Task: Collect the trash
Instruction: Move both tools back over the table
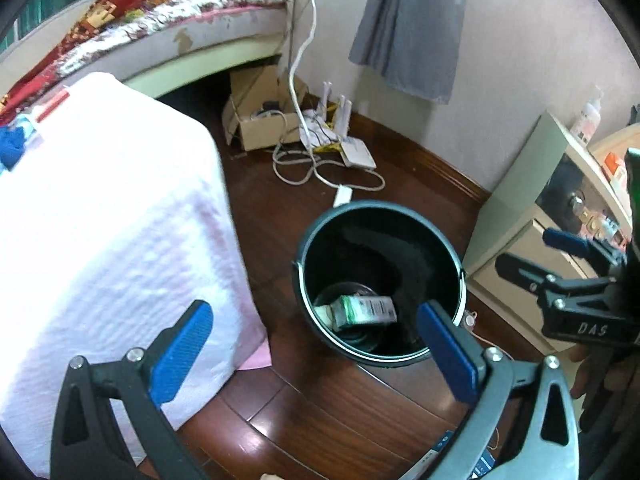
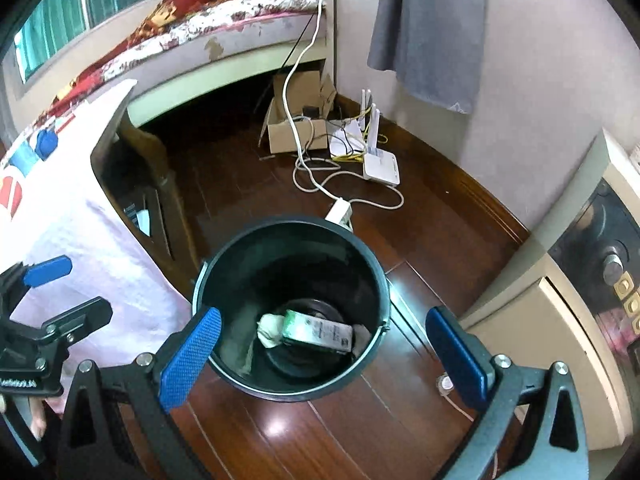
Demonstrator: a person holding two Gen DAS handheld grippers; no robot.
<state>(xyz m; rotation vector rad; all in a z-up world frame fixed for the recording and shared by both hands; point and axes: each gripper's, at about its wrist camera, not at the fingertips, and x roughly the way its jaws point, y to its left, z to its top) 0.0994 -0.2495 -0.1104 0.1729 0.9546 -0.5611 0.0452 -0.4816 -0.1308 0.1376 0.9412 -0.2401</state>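
Observation:
A dark round trash bin (image 1: pixel 320 236) stands on the wooden floor; it also shows in the right wrist view (image 2: pixel 224 276). Inside it lie a green-and-white carton (image 1: pixel 366 309) (image 2: pixel 320 330) and a crumpled white paper (image 2: pixel 271 328). My left gripper (image 1: pixel 316 356) is open and empty, hovering above the bin's near rim. My right gripper (image 2: pixel 322 354) is open and empty, right above the bin. The right gripper also shows at the right edge of the left wrist view (image 1: pixel 560 256).
A table under a pink-white cloth (image 1: pixel 100 216) (image 2: pixel 80 208) stands left of the bin. A cabinet with a safe (image 2: pixel 592 256) stands to the right. A cardboard box (image 1: pixel 260 120), routers and loose cables (image 2: pixel 348 184) lie by the wall. A bed (image 1: pixel 160 28) is behind.

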